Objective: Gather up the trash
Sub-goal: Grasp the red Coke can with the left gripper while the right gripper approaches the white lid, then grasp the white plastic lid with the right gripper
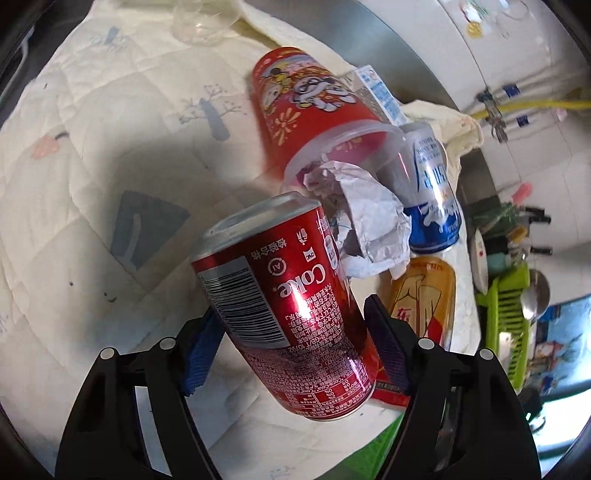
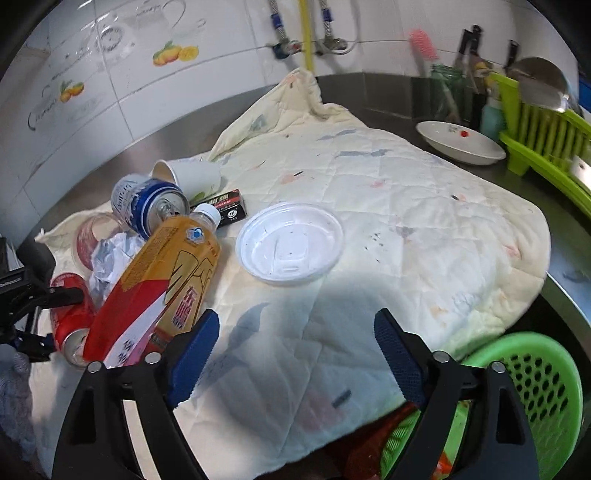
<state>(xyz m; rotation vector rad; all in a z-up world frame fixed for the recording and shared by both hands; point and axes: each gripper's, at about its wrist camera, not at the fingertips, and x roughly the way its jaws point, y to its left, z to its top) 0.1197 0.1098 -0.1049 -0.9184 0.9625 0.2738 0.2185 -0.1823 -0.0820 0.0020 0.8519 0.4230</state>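
Note:
My left gripper [image 1: 295, 332] is shut on a red Coke can [image 1: 284, 314] and holds it tilted above the cream quilted cloth [image 1: 92, 166]. Beyond it lie a red plastic cup [image 1: 306, 107], crumpled white paper [image 1: 365, 218], a blue and white can [image 1: 432, 192] and a yellow drink bottle [image 1: 424, 299]. My right gripper [image 2: 291, 347] is open and empty over the cloth [image 2: 424, 221]. In the right wrist view the bottle [image 2: 162, 280], the blue can [image 2: 147, 206], a paper cup [image 2: 192, 173], a dark small box [image 2: 225, 206] and a white plastic lid [image 2: 290, 243] lie ahead; the Coke can [image 2: 70, 321] shows at the left.
A green perforated basket [image 2: 532, 391] sits below the counter edge at the lower right. A white dish [image 2: 458, 142] and a green dish rack [image 2: 546, 140] stand at the back right. A clear glass [image 1: 199, 22] lies at the far end of the cloth. A tiled wall is behind.

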